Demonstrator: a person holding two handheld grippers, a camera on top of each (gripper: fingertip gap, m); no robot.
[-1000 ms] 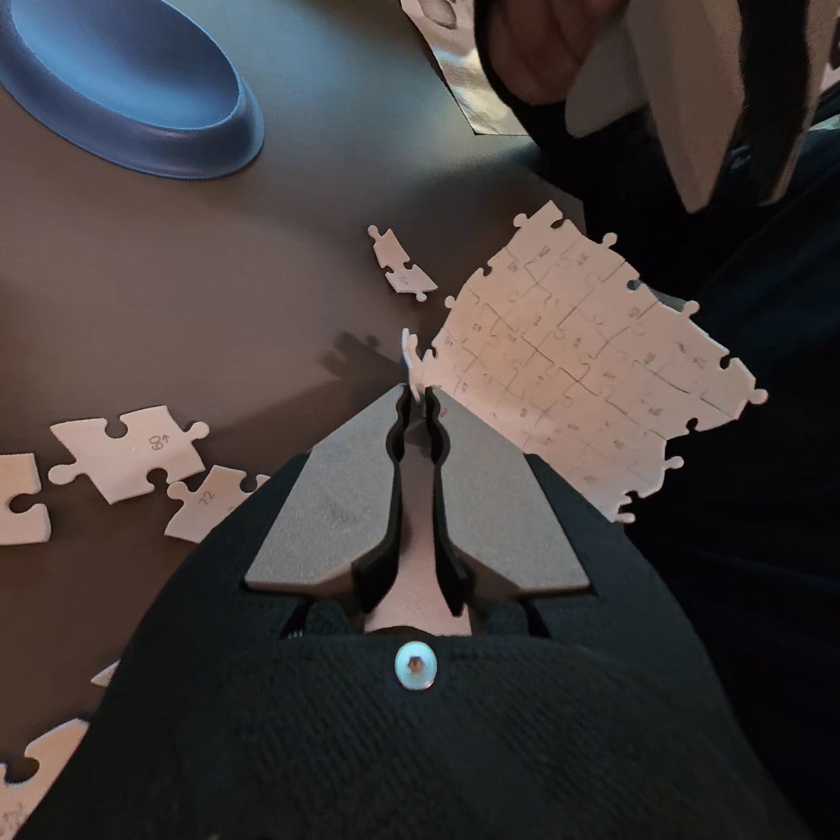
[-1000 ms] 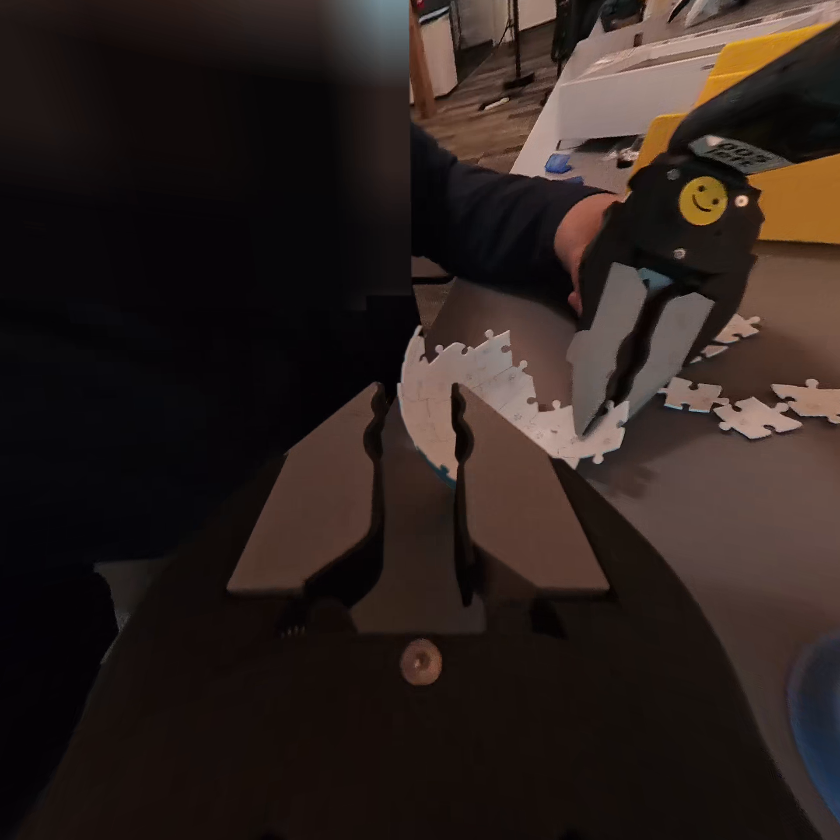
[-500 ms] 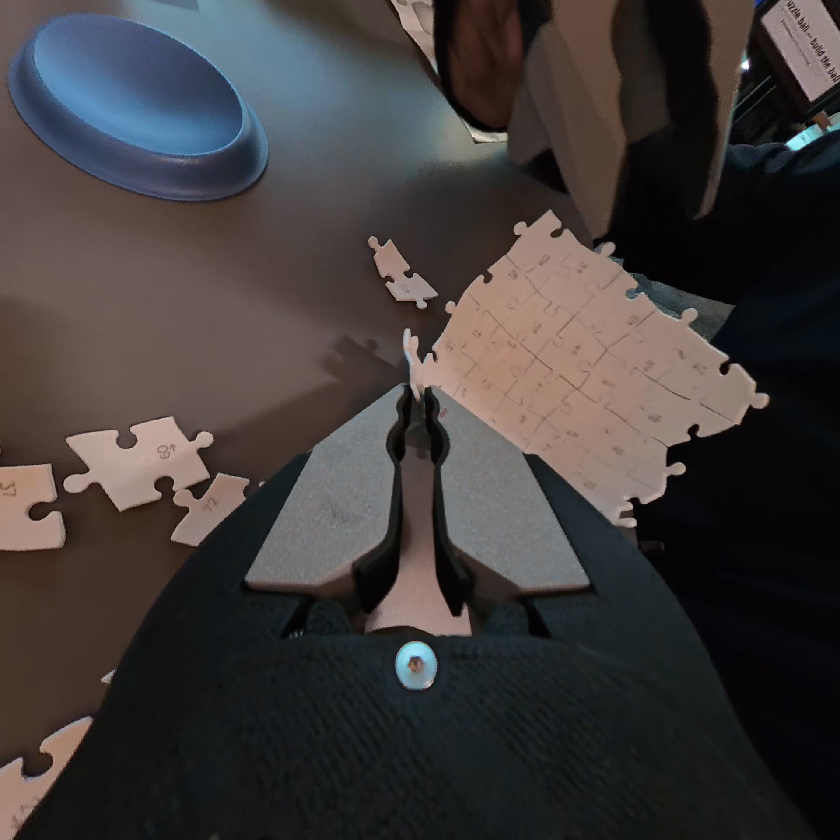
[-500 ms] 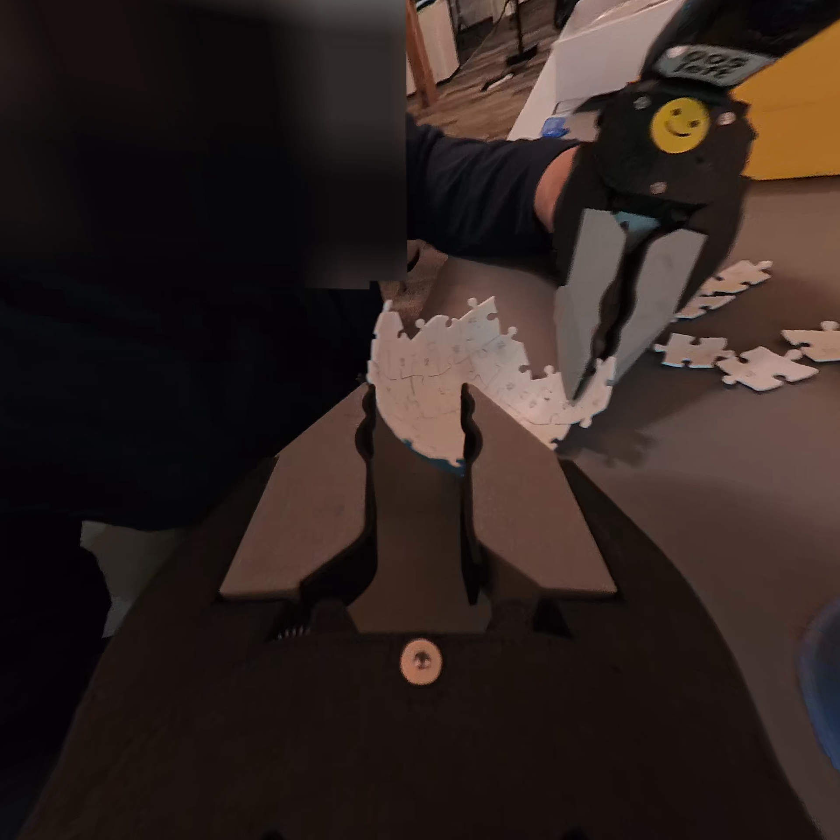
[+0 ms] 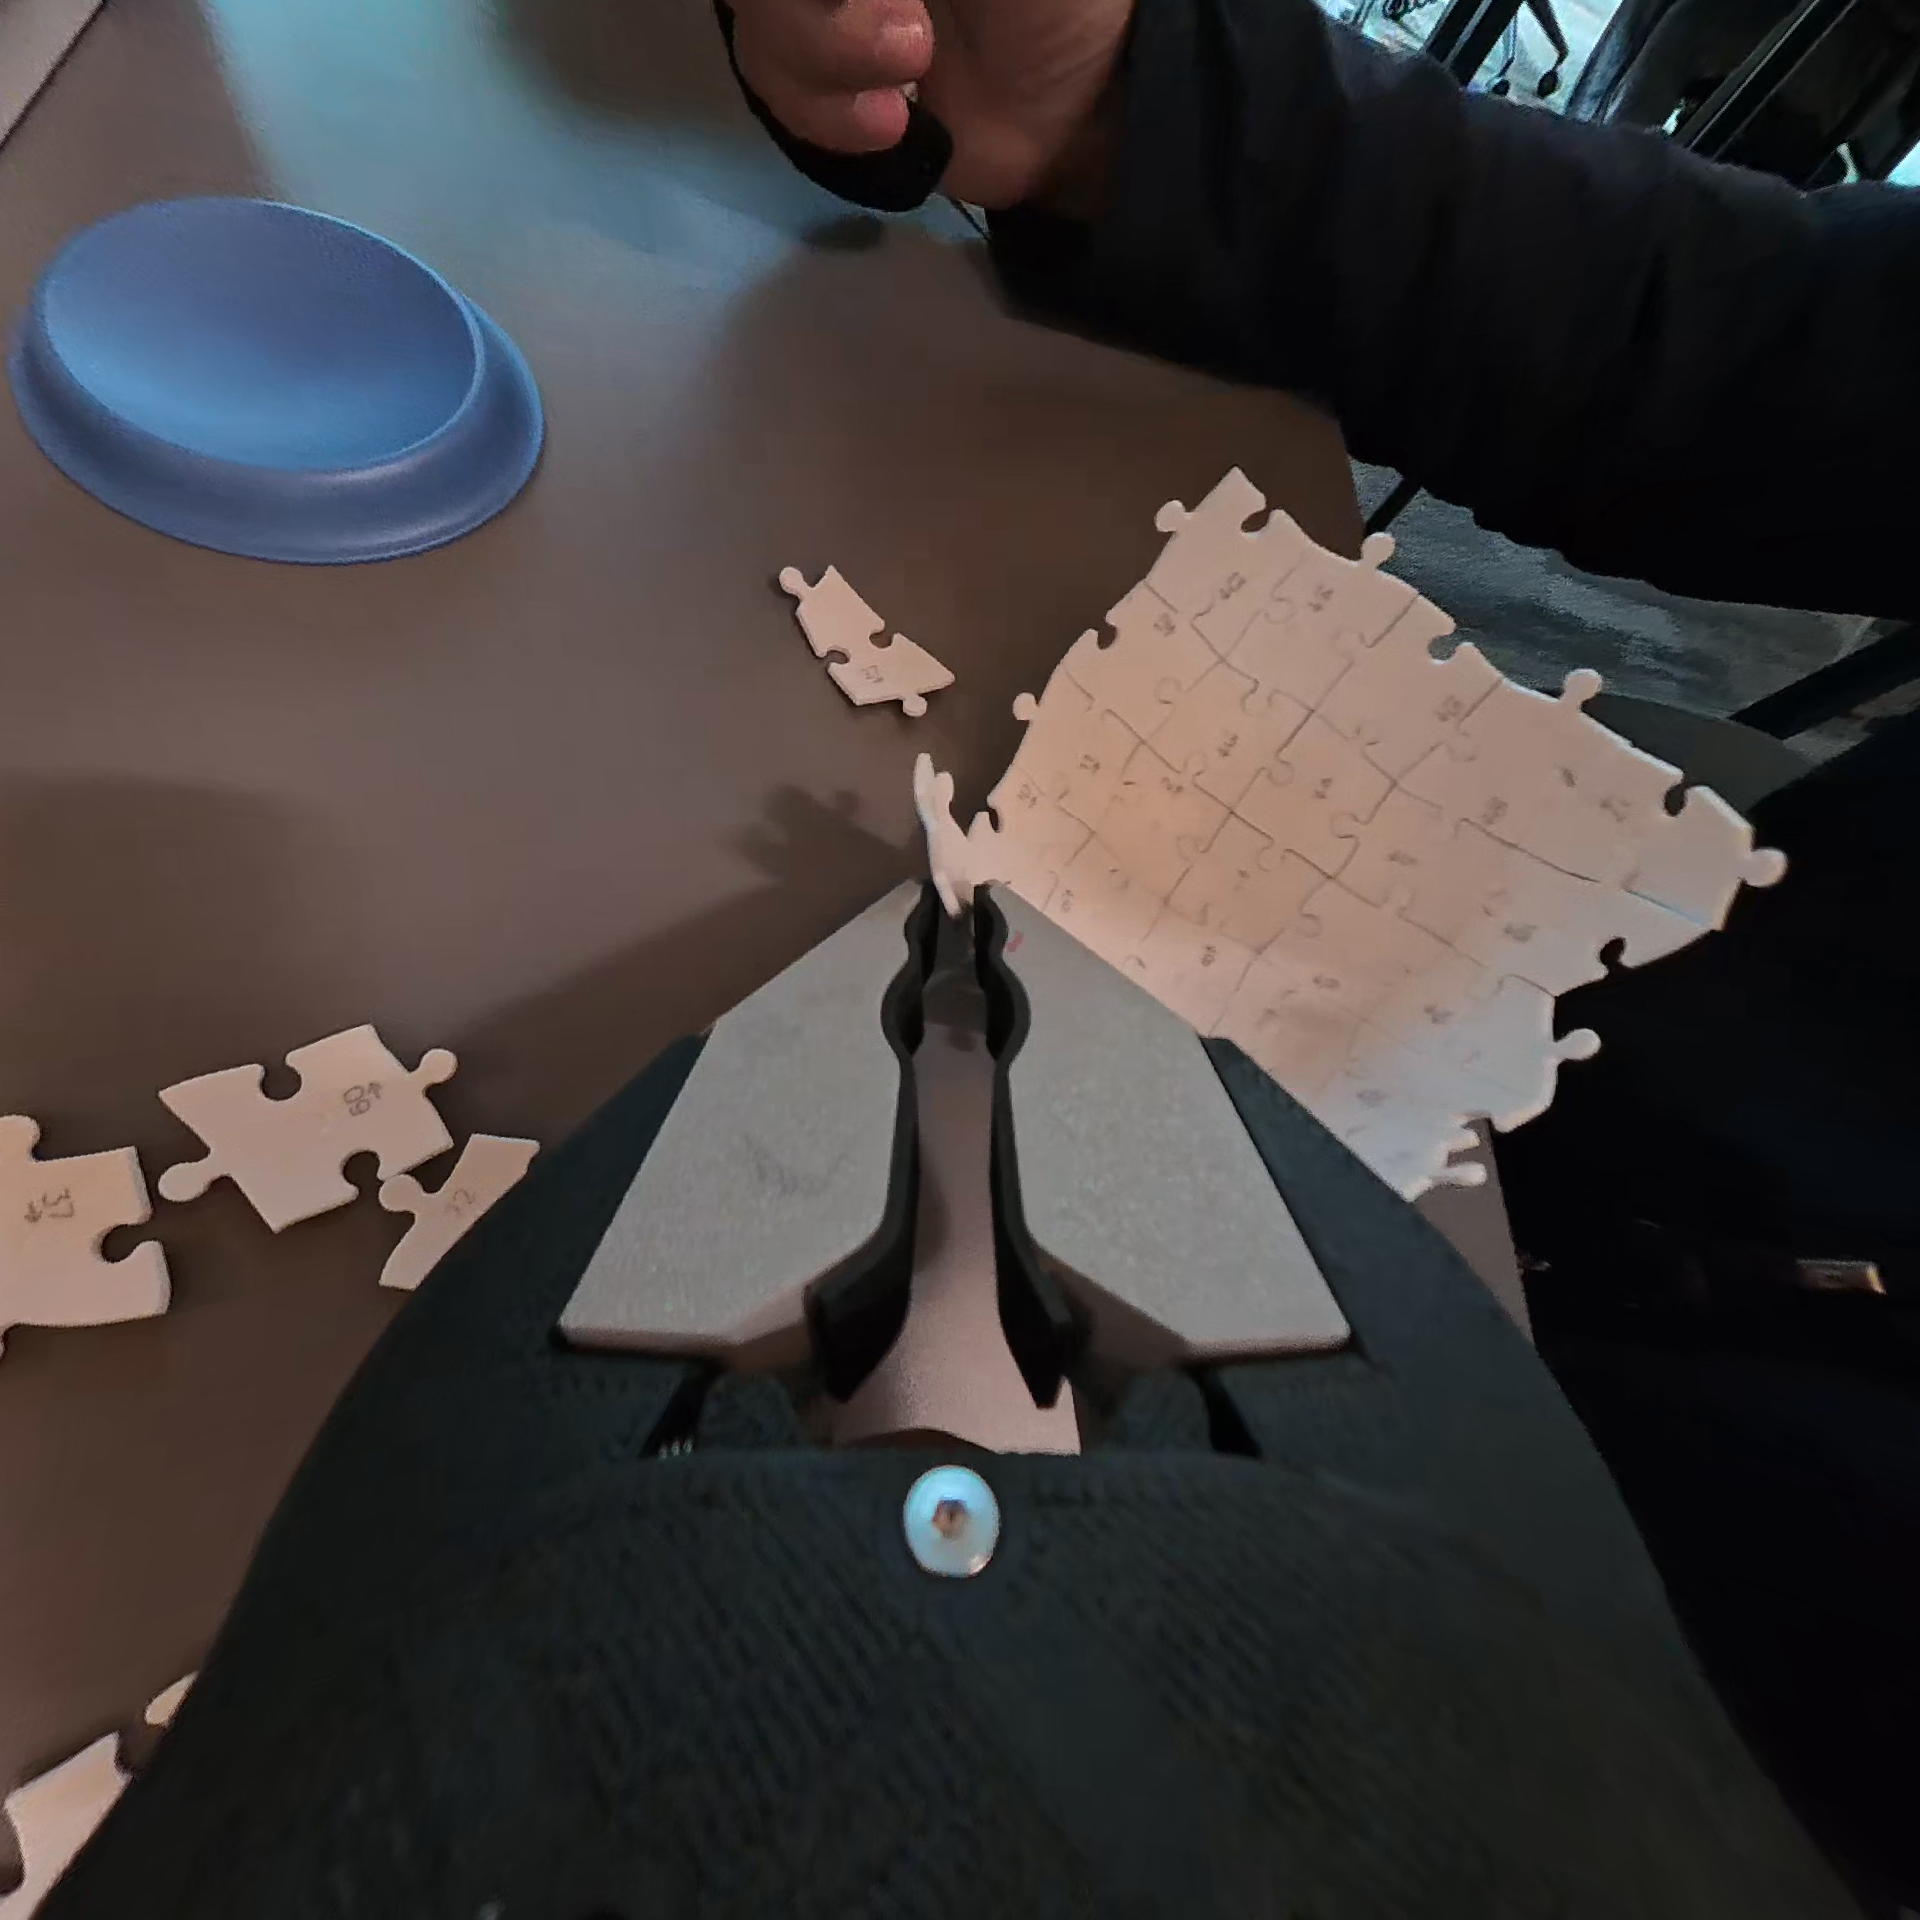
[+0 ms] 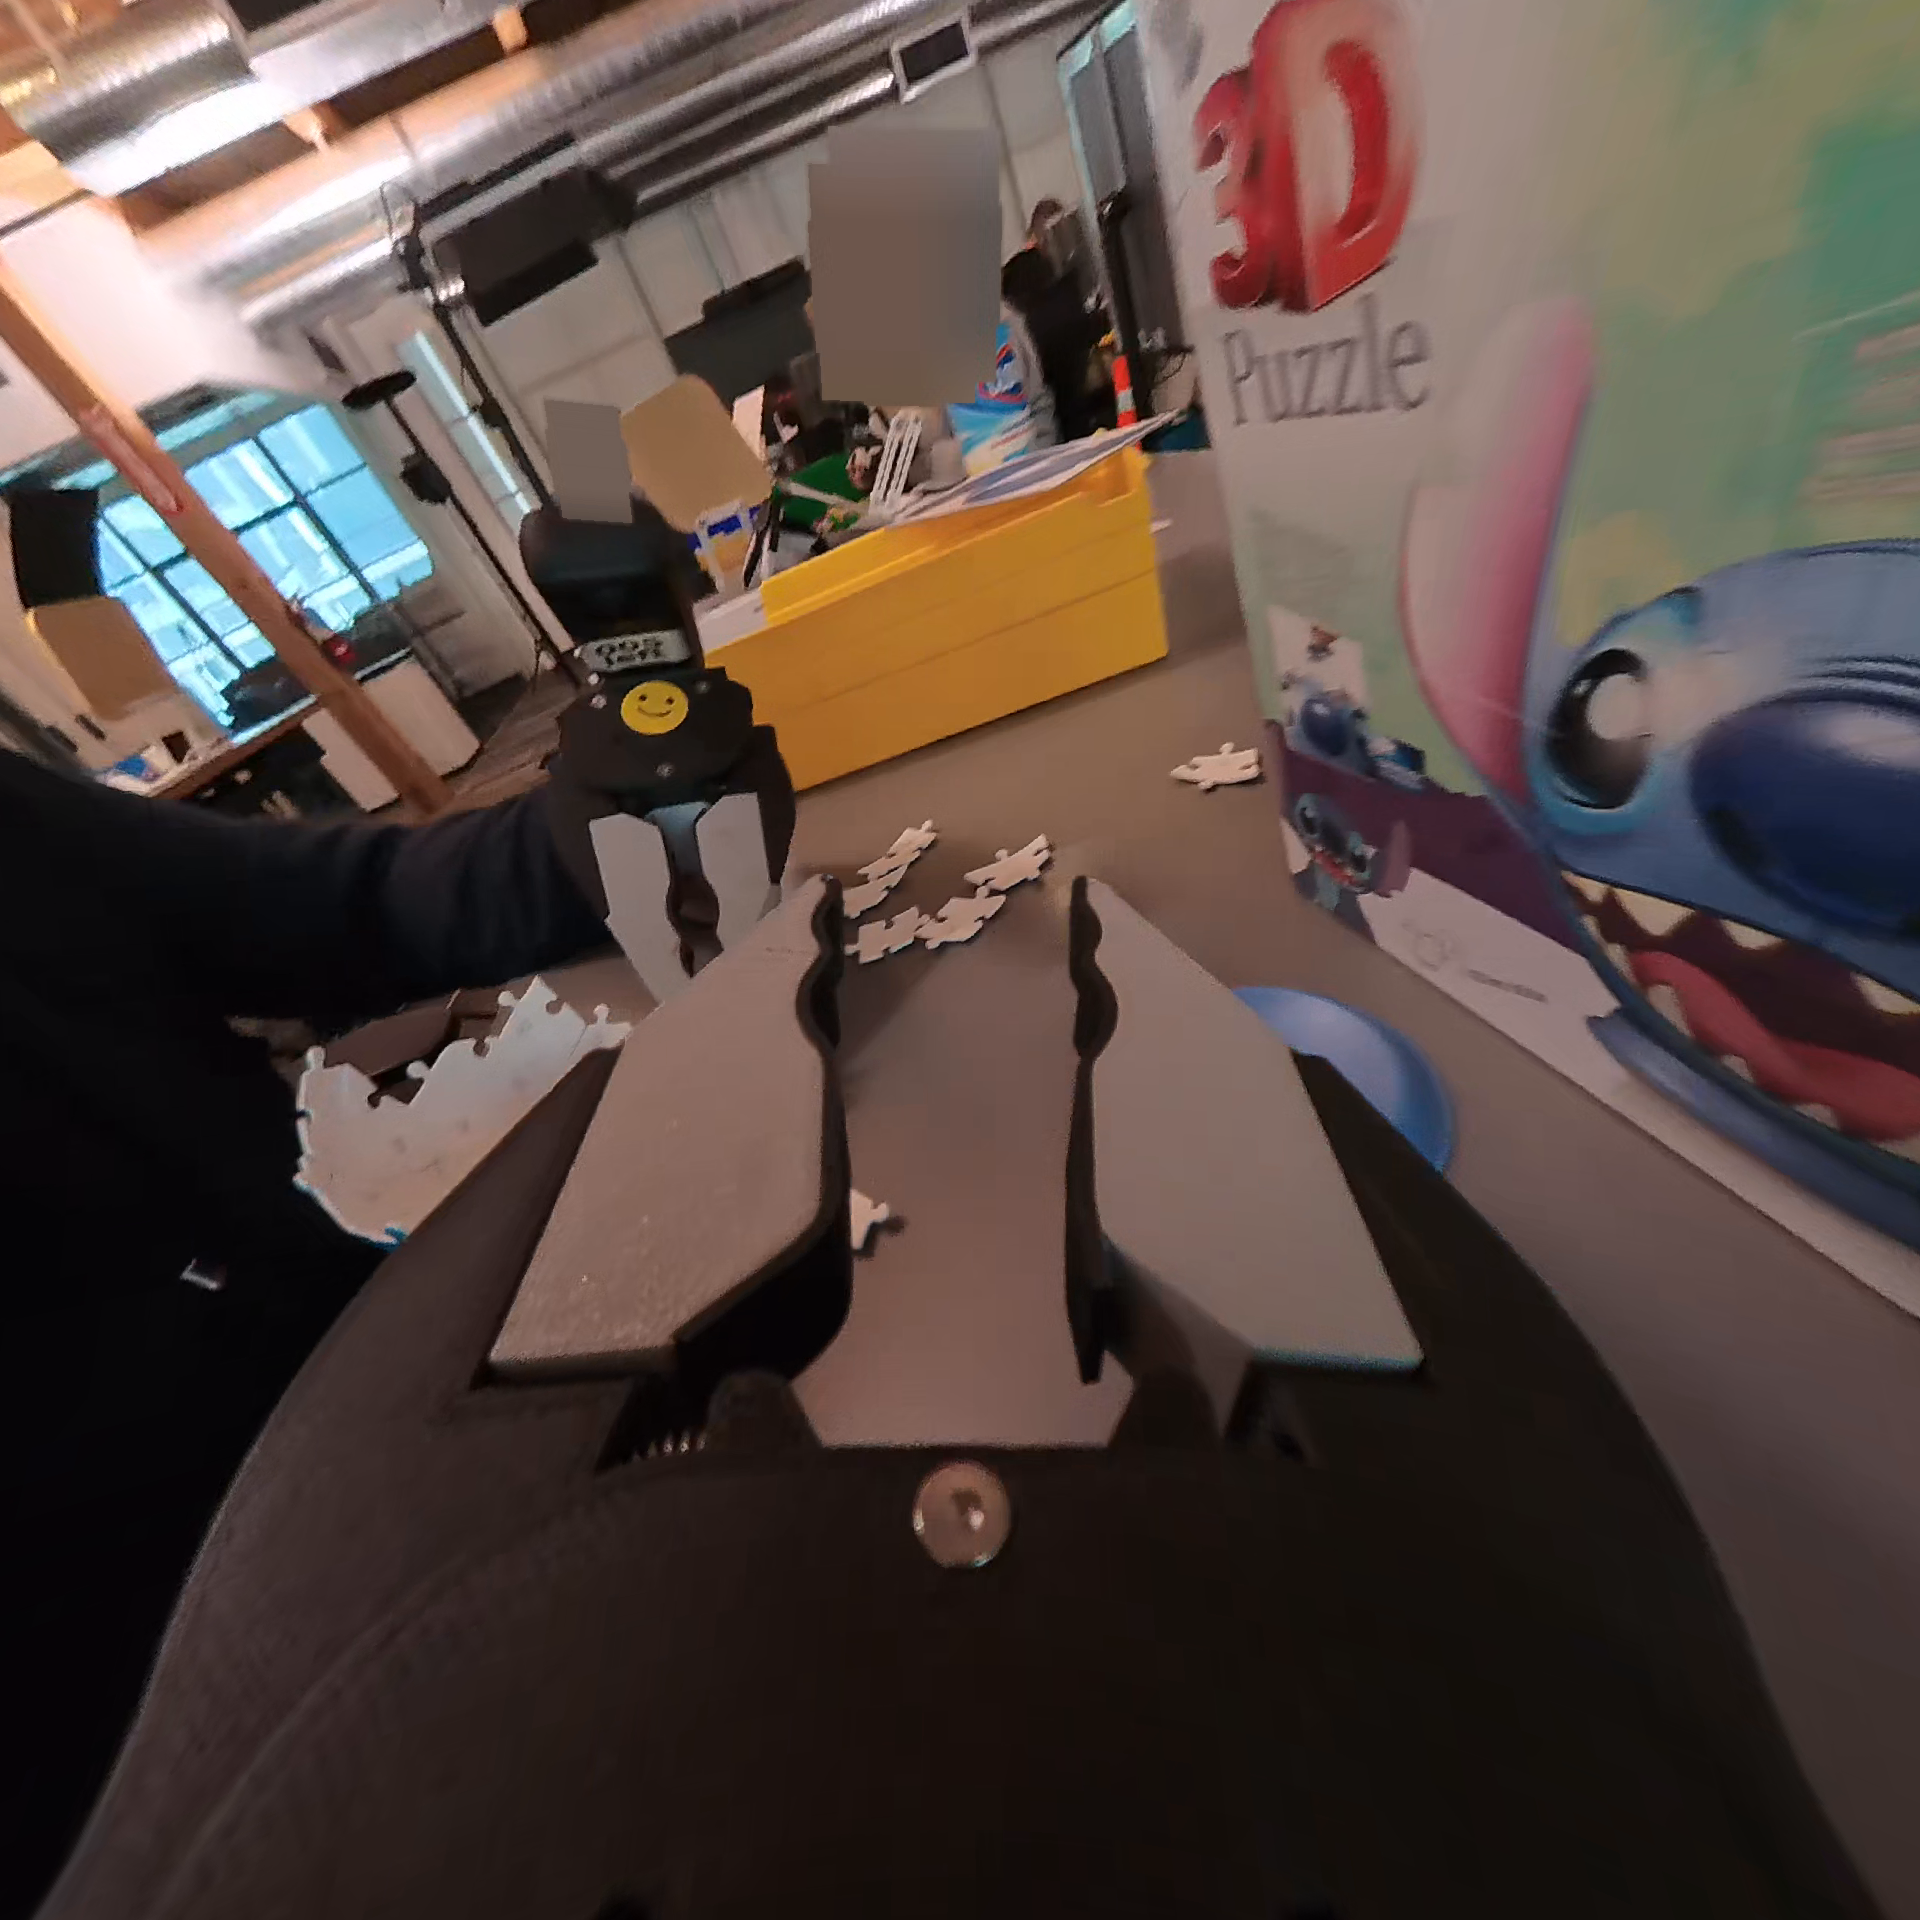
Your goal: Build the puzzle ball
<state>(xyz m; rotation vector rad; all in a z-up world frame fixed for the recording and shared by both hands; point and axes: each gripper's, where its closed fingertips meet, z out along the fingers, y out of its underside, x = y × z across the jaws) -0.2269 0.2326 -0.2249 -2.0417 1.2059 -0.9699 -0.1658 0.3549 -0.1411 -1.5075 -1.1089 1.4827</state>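
Pinching curved puzzle section [image 5: 1340,862] edge in left jaws; right jaws wide, apparently empty.

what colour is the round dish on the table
Blue. The round dish shows best in the left wrist view, sitting on the dark table.

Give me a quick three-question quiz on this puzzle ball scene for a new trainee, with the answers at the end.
1. True or false: the right gripper is open and holds nothing.
2. Which gripper grips the assembled puzzle section? A) left B) right C) neither
3. Fill in: the round dish on the table is ____ in colour.

Key:
1. True; its jaws stand apart with nothing between them.
2. A; the left gripper is shut on the section's edge, holding it partly past the table edge.
3. Blue.
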